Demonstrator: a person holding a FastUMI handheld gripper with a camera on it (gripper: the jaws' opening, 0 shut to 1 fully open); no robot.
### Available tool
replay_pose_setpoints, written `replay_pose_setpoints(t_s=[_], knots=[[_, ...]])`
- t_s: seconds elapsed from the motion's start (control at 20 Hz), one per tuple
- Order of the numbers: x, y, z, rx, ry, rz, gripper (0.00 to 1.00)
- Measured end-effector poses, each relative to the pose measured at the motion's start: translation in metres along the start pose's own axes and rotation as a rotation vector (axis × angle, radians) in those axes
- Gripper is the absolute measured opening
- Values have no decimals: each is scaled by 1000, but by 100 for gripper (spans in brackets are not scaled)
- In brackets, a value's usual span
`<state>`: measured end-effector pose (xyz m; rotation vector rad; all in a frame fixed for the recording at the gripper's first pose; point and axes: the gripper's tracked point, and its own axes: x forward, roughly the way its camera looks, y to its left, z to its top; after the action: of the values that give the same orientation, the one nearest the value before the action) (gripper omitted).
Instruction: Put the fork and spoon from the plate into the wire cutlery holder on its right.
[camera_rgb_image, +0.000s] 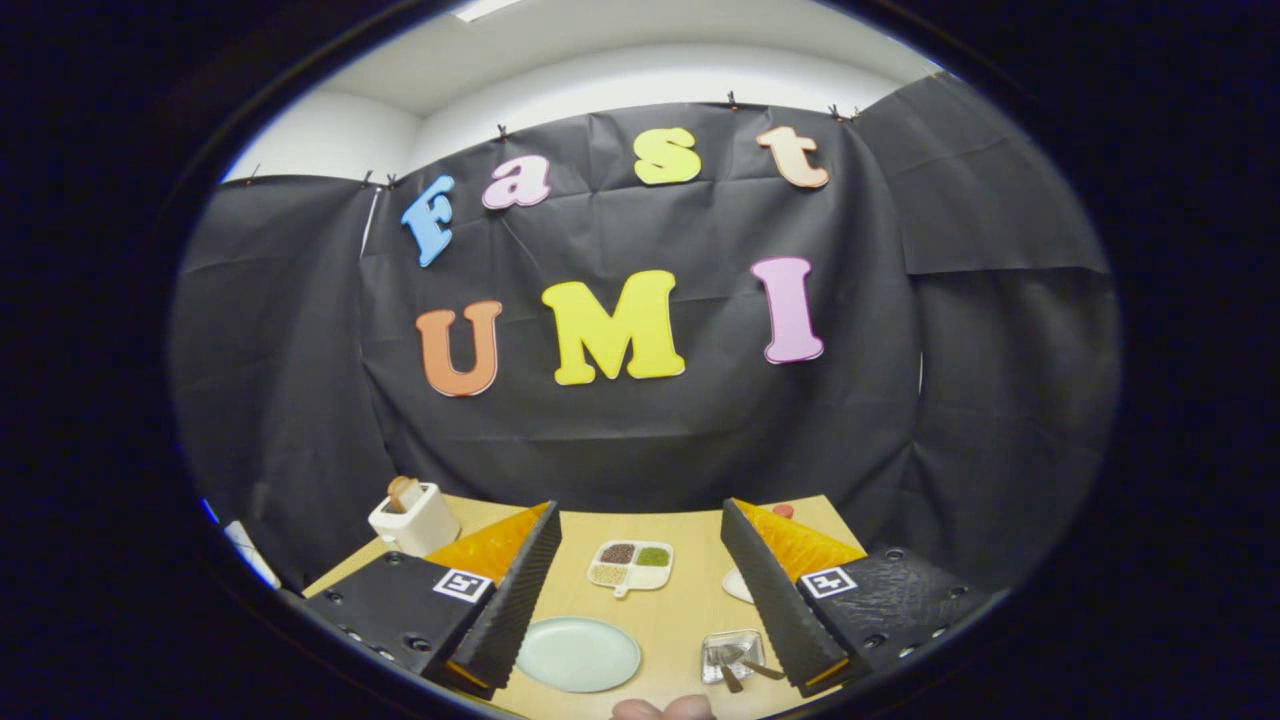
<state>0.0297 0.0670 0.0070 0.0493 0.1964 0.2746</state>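
Note:
My gripper (640, 600) hangs high above the wooden table with its fingers wide apart and nothing between them. Below and between the fingers lies a pale green plate (578, 654), bare on top. To its right, close to the right finger (780, 590), stands the wire cutlery holder (732, 655) with the fork and spoon (740, 662) lying in it, handles sticking out toward the near edge.
A white divided dish (630, 565) with brown, green and beige fillings sits farther back. A white toaster (413, 517) with bread stands at the back left. A small white item (738, 585) lies by the right finger. A person's fingertips (662, 708) show at the near table edge.

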Motion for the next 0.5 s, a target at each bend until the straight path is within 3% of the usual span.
replay_pose_setpoints(t_s=[0.5], knots=[[-8,8,11,-18,-43,-23,96]])
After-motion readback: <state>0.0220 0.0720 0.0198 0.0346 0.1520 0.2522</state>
